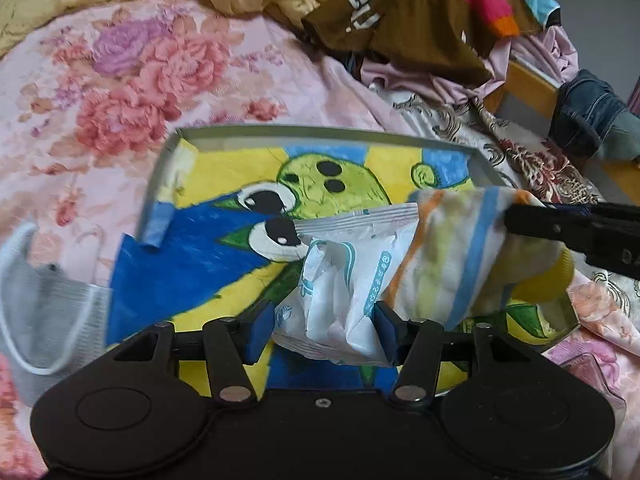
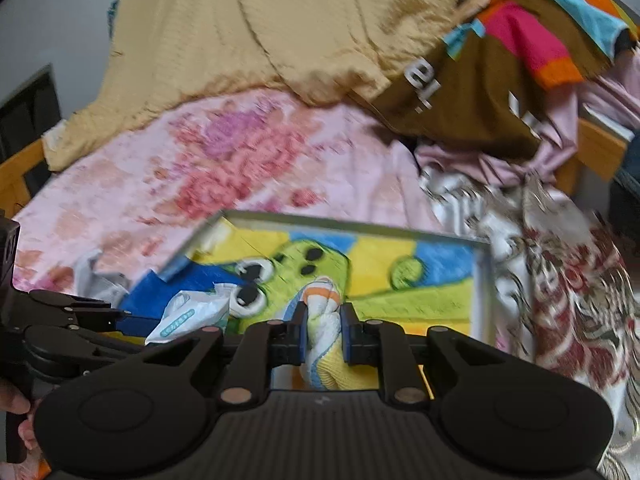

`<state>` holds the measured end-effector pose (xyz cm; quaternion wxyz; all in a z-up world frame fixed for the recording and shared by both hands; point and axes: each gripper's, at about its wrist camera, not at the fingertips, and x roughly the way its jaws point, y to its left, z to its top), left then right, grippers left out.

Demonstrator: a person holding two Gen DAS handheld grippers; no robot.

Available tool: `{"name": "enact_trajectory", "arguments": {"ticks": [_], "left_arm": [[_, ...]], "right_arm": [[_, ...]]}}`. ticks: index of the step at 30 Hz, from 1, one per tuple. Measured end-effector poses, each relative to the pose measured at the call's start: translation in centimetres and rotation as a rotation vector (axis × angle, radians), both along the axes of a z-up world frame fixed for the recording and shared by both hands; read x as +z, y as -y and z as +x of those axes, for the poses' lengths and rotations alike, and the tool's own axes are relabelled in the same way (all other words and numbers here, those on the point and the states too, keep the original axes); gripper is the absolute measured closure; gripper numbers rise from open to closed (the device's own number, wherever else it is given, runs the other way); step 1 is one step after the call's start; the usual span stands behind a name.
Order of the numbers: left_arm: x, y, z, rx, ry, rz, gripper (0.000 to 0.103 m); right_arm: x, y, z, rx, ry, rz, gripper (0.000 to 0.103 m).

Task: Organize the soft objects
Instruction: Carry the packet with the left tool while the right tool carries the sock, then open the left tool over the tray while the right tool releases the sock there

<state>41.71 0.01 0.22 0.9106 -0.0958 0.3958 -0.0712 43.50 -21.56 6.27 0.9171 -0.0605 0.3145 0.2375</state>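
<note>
A shallow metal-rimmed tray (image 1: 188, 133) with a cartoon picture on its floor lies on the bed. My left gripper (image 1: 324, 330) hangs over its near end, shut on a crumpled white tissue packet (image 1: 344, 280). From the right comes my right gripper (image 1: 516, 216), shut on a small striped cloth (image 1: 452, 248) in white, orange, yellow and blue, beside the packet. In the right wrist view the right gripper (image 2: 324, 334) pinches that striped cloth (image 2: 322, 312) over the tray (image 2: 482, 280). The left gripper (image 2: 124, 318) with the packet (image 2: 188, 314) is at the left. A blue face mask (image 1: 160, 276) overhangs the tray's left edge.
A grey face mask (image 1: 44, 300) lies on the pink floral bedspread (image 1: 120, 80) left of the tray. A yellow quilt (image 2: 260, 20) and a brown patchwork garment (image 2: 472, 92) are piled behind. Jeans (image 1: 588, 116) and the wooden bed frame (image 1: 528, 84) are at the right.
</note>
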Motion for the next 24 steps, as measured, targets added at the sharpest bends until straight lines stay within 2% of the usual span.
{"name": "enact_trajectory", "arguments": {"ticks": [5, 11, 13, 15, 18, 24], "left_arm": [[-0.9, 0.1, 0.6, 0.009, -0.013, -0.005, 0.046], [-1.2, -0.3, 0.5, 0.029, -0.021, -0.022, 0.044], [-1.1, -0.5, 0.5, 0.046, -0.023, -0.039, 0.043], [-0.9, -0.5, 0.2, 0.057, -0.018, -0.057, 0.039], [0.2, -0.5, -0.8, 0.053, 0.021, -0.053, 0.031], [3.0, -0.8, -4.0, 0.059, 0.115, -0.035, 0.019]], "right_arm": [[-0.9, 0.4, -0.4, -0.02, -0.021, -0.033, 0.08], [-1.3, -0.1, -1.0, -0.039, -0.017, -0.08, 0.067], [-1.2, -0.2, -1.3, -0.049, -0.02, -0.09, 0.058], [-0.8, -0.1, -1.8, -0.053, -0.01, -0.1, 0.047], [0.0, -0.2, -2.7, -0.052, 0.021, -0.122, 0.038], [2.1, 0.0, -4.9, -0.073, 0.071, -0.107, 0.025]]}}
